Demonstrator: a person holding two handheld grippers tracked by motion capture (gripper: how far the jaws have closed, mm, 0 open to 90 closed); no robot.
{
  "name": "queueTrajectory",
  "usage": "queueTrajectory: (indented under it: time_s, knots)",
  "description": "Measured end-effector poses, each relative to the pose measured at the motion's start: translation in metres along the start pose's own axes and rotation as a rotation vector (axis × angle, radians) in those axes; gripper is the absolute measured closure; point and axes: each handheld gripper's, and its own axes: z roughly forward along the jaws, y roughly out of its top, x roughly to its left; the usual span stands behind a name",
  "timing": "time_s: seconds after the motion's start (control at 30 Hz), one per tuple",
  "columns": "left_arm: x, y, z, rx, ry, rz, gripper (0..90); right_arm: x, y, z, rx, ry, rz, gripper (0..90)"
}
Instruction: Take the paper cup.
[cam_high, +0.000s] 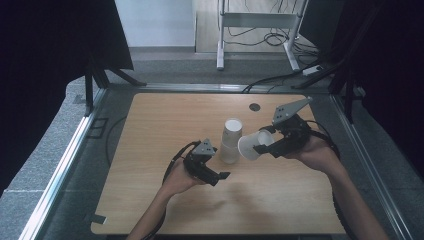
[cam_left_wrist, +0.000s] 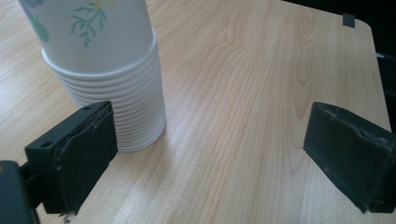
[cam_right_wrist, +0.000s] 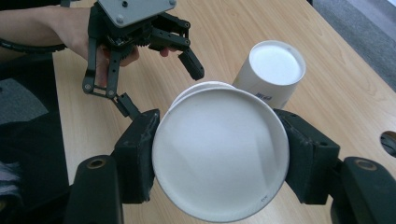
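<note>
Holding item one, a white paper cup (cam_right_wrist: 219, 154), your right claw (cam_high: 264, 145) is clamped on its sides, lifted above the desk (cam_high: 165, 120) near mid-desk. Item two: cup stack (cam_high: 231, 141), inverted, standing mid-desk just beside it. Your left claw (cam_high: 221, 176), jaws apart and empty, sits toward the near edge. Bare desk runs to the left and near edges.
</note>
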Motion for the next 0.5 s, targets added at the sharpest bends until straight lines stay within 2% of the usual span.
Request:
queueTrajectory:
  time_s: [0.13, 0.23, 0.3, 0.5]
  knots:
    - [-0.002, -0.001, 0.001, -0.007, -0.009, 0.002, 2.7, 0.002, -0.011, 0.005, -0.031, 0.009, 0.001, 35.5]
    - [-0.002, -0.002, 0.001, -0.025, -0.037, -0.009, 2.5, 0.003, -0.018, 0.006, -0.058, 0.008, 0.003, 35.6]
    - [-0.003, -0.003, 0.002, -0.026, -0.042, -0.011, 2.6, 0.003, -0.023, 0.007, -0.074, 0.013, 0.005, 35.6]
    - [-0.006, -0.003, 0.003, -0.022, -0.056, 0.012, 4.1, 0.004, -0.035, 0.011, -0.105, 0.023, 0.011, 35.8]
